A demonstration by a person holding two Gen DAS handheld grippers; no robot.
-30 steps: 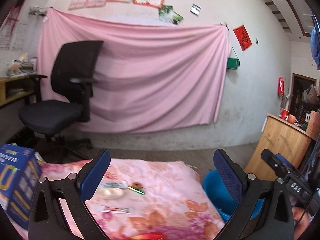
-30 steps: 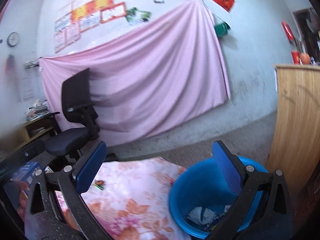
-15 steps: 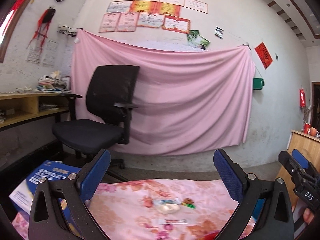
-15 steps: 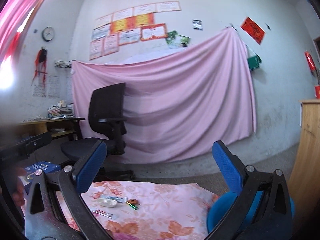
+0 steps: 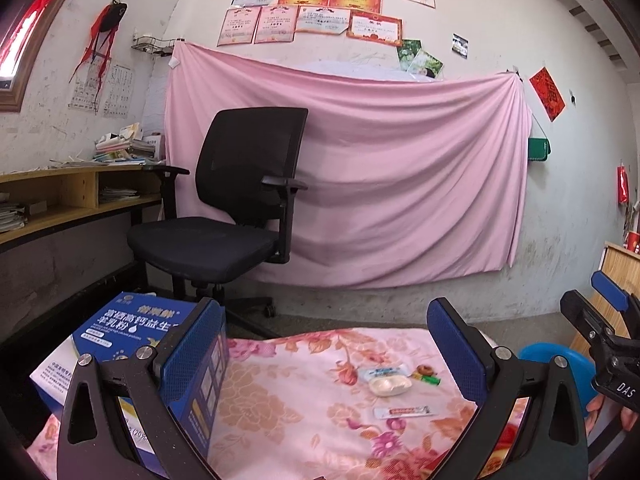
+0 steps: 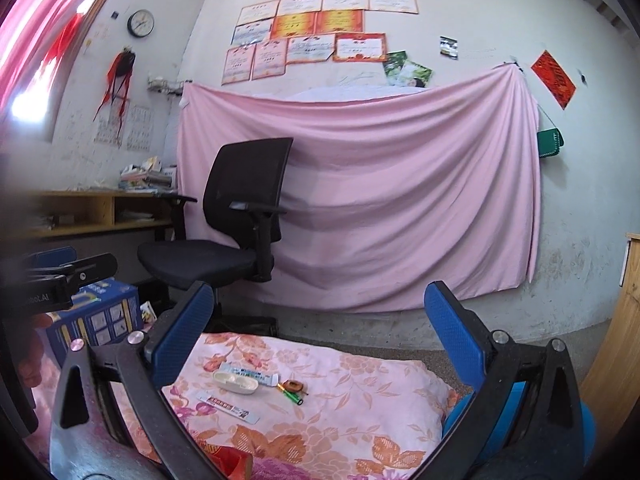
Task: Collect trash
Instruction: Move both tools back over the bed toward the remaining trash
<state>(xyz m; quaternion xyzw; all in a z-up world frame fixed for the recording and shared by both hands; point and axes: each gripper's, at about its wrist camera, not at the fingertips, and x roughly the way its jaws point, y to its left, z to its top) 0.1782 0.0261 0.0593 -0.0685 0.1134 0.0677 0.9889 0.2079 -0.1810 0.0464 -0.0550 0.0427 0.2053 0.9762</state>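
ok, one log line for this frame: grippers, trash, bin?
left gripper: open, empty | right gripper: open, empty | trash: white case, sachet on floral cloth | blue bin: right of cloth

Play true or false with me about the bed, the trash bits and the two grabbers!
1. Both grabbers, left and right, are open and empty. True.
2. The blue box is on the office chair. False: it stands on the flowered blanket.
3. The small white case lies on the blanket. True.
4. The bucket is red. False: it is blue.
5. The cloth on the wall is pink. True.
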